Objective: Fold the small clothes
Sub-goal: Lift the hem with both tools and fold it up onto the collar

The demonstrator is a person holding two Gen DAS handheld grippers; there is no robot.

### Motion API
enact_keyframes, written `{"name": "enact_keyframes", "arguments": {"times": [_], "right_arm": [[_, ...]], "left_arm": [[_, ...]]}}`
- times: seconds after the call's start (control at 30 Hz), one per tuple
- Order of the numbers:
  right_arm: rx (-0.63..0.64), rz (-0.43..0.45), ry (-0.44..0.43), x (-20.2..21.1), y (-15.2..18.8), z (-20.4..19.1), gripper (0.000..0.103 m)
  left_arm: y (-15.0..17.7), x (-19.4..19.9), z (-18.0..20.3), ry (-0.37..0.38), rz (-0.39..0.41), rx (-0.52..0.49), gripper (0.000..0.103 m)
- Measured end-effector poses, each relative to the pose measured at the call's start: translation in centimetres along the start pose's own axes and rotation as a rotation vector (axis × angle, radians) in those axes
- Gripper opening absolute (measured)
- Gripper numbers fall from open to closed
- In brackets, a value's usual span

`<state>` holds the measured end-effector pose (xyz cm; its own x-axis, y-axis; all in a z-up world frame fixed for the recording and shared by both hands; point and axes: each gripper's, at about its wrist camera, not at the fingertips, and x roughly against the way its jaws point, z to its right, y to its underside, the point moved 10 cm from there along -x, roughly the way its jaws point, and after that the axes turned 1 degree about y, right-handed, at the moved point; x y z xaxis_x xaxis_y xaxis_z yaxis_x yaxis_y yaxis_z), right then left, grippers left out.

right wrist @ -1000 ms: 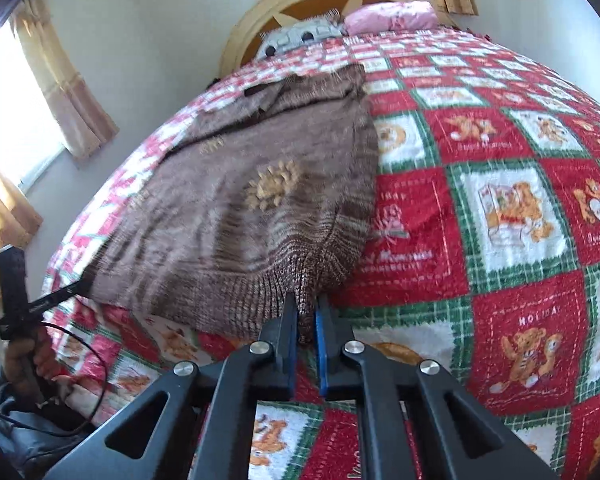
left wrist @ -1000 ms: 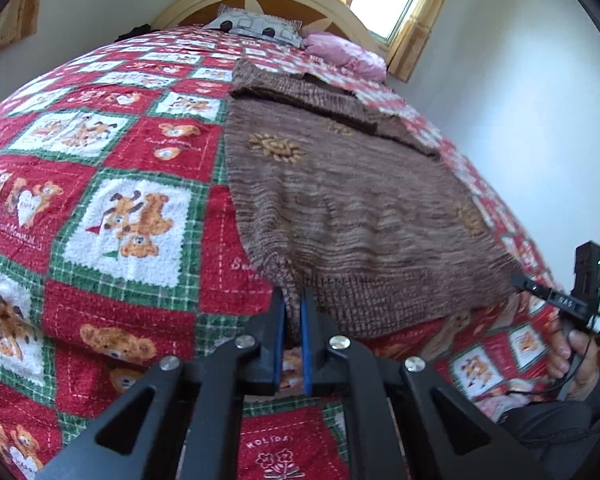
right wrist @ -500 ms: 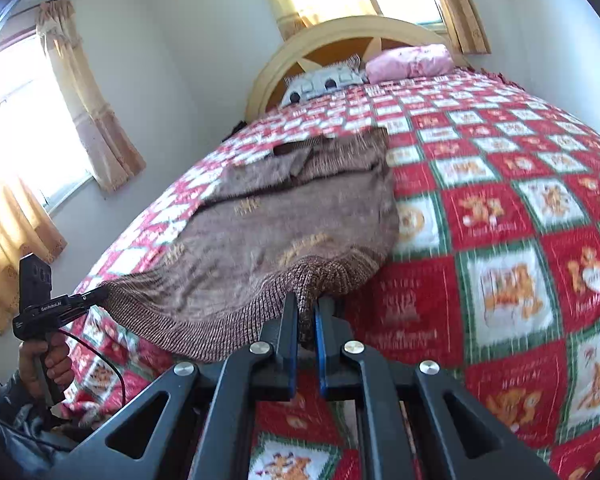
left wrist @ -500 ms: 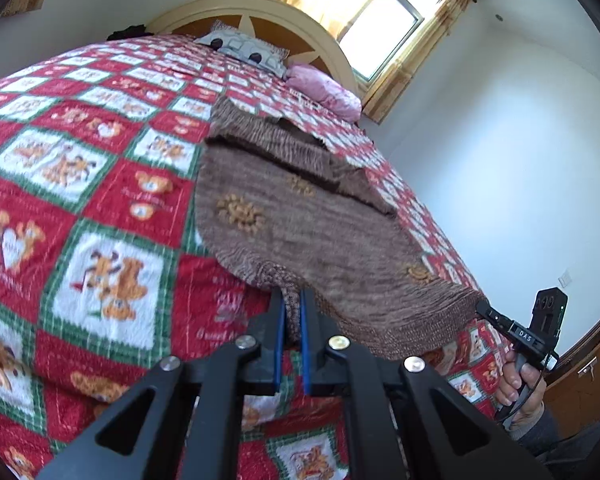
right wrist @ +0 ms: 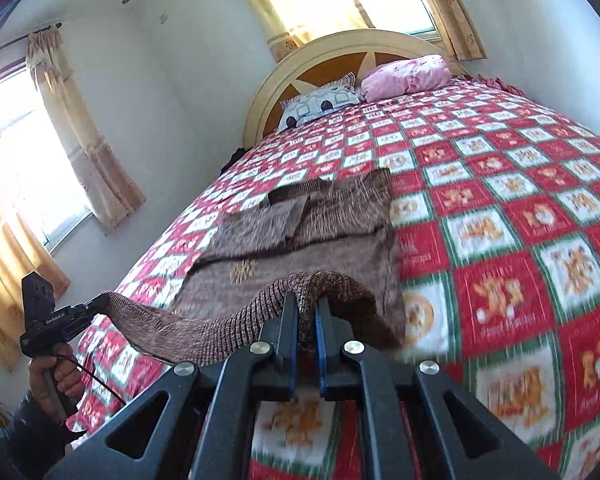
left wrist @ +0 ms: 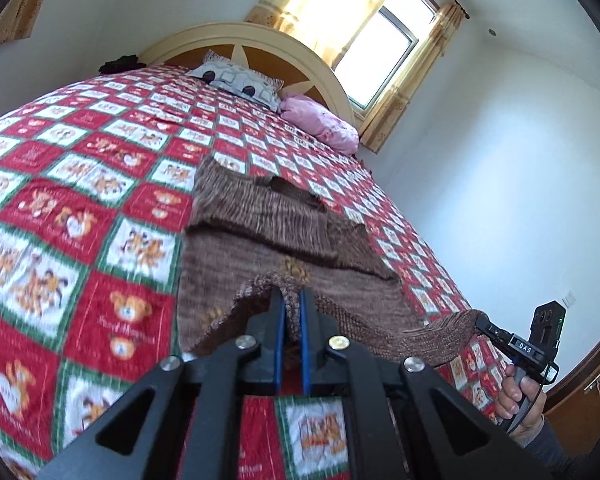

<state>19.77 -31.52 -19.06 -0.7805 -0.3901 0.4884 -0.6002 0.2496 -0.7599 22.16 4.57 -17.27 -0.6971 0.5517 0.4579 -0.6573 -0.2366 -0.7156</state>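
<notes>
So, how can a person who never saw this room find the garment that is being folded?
Find the bed's red and green teddy-bear quilt. On its near half lies a brown knit sweater, its bottom hem lifted by the left gripper and the right gripper. It is the only brown thing there; the two pillows sit at the headboard.

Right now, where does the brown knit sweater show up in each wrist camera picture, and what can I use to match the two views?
Left wrist view: the brown knit sweater lies centre, running from mid-bed down to the left hand-held gripper, its hem stretching right to the right hand-held gripper.
Right wrist view: the sweater lies centre-left, its hem stretching left.
Shared landmark: the pink pillow by the headboard.
</notes>
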Motion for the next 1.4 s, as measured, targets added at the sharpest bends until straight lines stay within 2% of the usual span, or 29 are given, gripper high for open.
{"name": "enact_keyframes", "arguments": {"times": [0.17, 0.63, 0.83, 1.0, 1.27, 1.4], "right_arm": [[-0.046, -0.002, -0.03, -2.3, -3.0, 0.5, 0.006], [-0.046, -0.009, -0.007, -9.0, -11.0, 1.4, 0.006], [-0.055, -0.031, 0.01, -12.9, -13.0, 2.5, 0.006], [-0.072, -0.068, 0.028, -16.2, -13.3, 3.8, 0.006], [-0.12, -0.152, 0.068, -22.2, -13.3, 6.7, 0.006], [-0.154, -0.224, 0.091, -25.6, -13.4, 8.6, 0.006]], "left_arm": [[-3.3, -1.6, -0.2, -0.01, 0.029, 0.003, 0.007], [-11.1, -7.8, -2.1, -0.075, 0.069, -0.013, 0.006], [-12.3, -11.3, -4.0, -0.112, 0.036, -0.002, 0.006], [-12.9, -14.3, -5.7, -0.144, 0.004, 0.007, 0.006], [-13.1, -19.9, -9.1, -0.189, -0.084, 0.027, 0.006], [-13.5, -22.3, -10.5, -0.203, -0.121, 0.043, 0.006]]}}
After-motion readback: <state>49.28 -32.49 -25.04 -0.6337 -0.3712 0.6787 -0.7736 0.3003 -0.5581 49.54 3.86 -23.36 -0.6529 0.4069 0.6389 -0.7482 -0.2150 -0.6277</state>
